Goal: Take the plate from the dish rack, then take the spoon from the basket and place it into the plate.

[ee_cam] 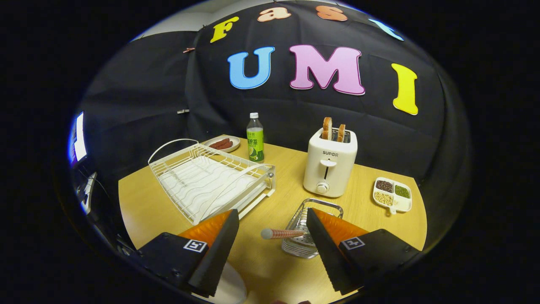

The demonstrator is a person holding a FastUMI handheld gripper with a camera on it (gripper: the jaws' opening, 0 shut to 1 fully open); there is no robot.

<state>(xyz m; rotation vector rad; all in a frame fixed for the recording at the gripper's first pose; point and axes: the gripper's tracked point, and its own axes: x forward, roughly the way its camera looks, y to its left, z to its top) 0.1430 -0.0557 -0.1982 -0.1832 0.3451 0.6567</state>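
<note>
Spoon with a ribbed copper-coloured handle (282,233) pokes out of the small metal wire basket (310,236), between my fingers, nearer the right one. I hold the gripper (272,219) spread wide, gripping nothing, above the wooden table (270,270). White round plate (230,289) lies under the left finger; white wire dish rack (211,179) beyond.
</note>
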